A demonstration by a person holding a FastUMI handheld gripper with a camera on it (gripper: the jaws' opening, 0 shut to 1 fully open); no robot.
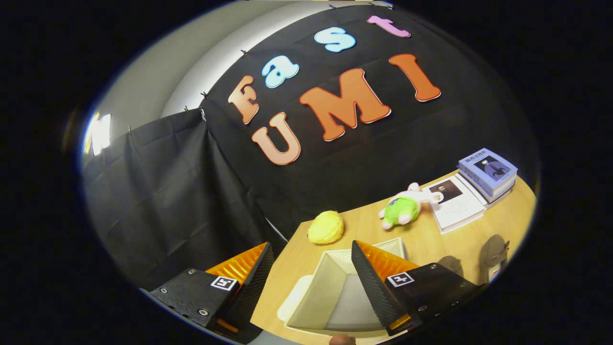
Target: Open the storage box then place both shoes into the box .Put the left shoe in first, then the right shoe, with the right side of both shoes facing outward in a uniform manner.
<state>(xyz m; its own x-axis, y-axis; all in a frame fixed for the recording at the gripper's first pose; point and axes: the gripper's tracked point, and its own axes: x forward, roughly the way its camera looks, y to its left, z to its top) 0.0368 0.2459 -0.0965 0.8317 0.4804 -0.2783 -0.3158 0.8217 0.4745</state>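
Already open, box (335, 292) sits below wide, empty gripper (311, 282); next, find the left shoe.

Gripper (311, 268): we find the jaws spread wide, holding nothing, raised above the table.
Storage box (330, 292): we see a pale box, open-topped, sitting between and below the jaws, its inside bare.
Table (431, 239): wooden top, seen tilted.
Yellow object (326, 227): rounded, just beyond the box.
Plush toy (404, 207): we note it lying near an open booklet (455, 203).
Books (488, 173): stacked beside the booklet.
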